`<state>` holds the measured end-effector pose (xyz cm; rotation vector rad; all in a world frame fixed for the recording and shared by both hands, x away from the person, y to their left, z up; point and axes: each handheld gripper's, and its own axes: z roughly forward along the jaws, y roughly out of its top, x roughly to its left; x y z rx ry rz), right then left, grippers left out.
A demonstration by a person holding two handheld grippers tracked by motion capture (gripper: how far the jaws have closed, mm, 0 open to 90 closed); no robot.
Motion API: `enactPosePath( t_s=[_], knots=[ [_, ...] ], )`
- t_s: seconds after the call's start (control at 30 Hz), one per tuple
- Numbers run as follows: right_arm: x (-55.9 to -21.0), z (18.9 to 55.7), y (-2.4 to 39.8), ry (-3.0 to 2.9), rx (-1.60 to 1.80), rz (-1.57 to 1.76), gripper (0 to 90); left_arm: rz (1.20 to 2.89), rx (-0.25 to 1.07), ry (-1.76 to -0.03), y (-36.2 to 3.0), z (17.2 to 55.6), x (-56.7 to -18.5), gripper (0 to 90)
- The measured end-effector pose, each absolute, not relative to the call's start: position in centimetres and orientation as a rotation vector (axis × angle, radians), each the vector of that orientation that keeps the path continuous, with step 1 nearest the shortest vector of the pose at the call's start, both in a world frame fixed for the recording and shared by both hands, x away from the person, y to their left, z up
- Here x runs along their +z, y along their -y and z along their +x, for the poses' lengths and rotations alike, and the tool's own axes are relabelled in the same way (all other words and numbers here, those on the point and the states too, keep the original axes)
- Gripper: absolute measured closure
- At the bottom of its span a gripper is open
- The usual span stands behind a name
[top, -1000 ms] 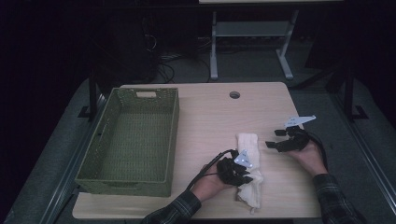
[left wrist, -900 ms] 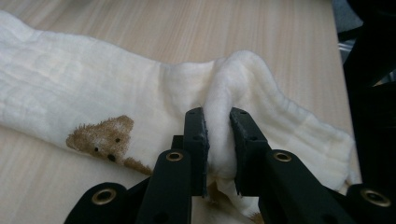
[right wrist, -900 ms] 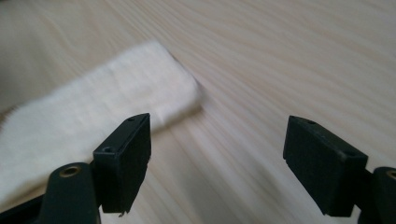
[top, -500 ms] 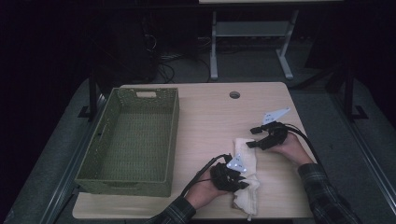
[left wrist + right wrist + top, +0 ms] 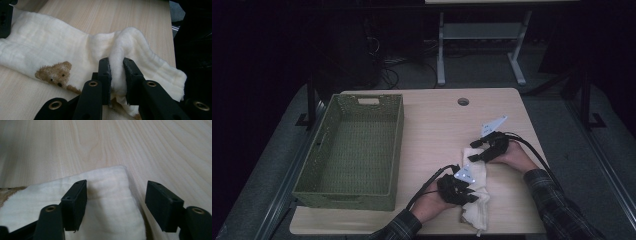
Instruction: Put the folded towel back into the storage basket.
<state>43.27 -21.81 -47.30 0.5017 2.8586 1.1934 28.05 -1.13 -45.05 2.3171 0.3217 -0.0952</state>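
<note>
Nearby, left gripper (image 5: 116, 75) pinching cream cloth (image 5: 75, 50) fold, right gripper (image 5: 116, 202) closing, jaws apart over cloth corner, wooden table (image 5: 432, 120)

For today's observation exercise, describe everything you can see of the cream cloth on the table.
The cloth is soft, cream-white, with a ribbed gauze-like weave and a brown teddy bear print. It lies crumpled and partly folded on the wooden table, near its front edge, to the right of the green basket. The left gripper pinches a raised fold between its jaws. The right gripper straddles a flat corner, its jaws closing but not pressing on it.
</note>
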Motion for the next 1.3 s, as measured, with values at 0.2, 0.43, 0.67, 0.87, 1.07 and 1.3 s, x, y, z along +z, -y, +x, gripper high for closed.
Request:
enactPosePath(
  t_s=[0.2,0.43,0.67,0.87,1.07,1.3],
  knots=[
    [-47.1,42.3,21.6,-2.858,1.154,0.401,60.7,2.316,-0.099,-0.327,1.1,28.1,-45.1,77.2],
    [-47.1,42.1,21.5,-2.896,1.191,0.423,80.5,2.308,-0.105,-0.337,1.0,28.3,-45.0,77.3],
    [-46.6,42.0,21.5,-2.891,1.188,0.447,80.9,2.289,-0.094,-0.334,0.4,28.8,-44.2,77.6],
    [-45.0,42.3,21.2,-2.881,1.193,0.433,80.9,2.26,-0.075,-0.348,-0.4,29.2,-42.8,77.6],
    [-43.1,42.9,21.0,-2.853,1.23,0.424,80.8,2.238,-0.064,-0.362,-1.7,29.8,-40.9,77.8],
    [-40.6,43.3,19.9,-2.833,1.271,0.374,80.8,2.236,-0.037,-0.386,-2.8,30.1,-38.3,77.9]
  ],
)
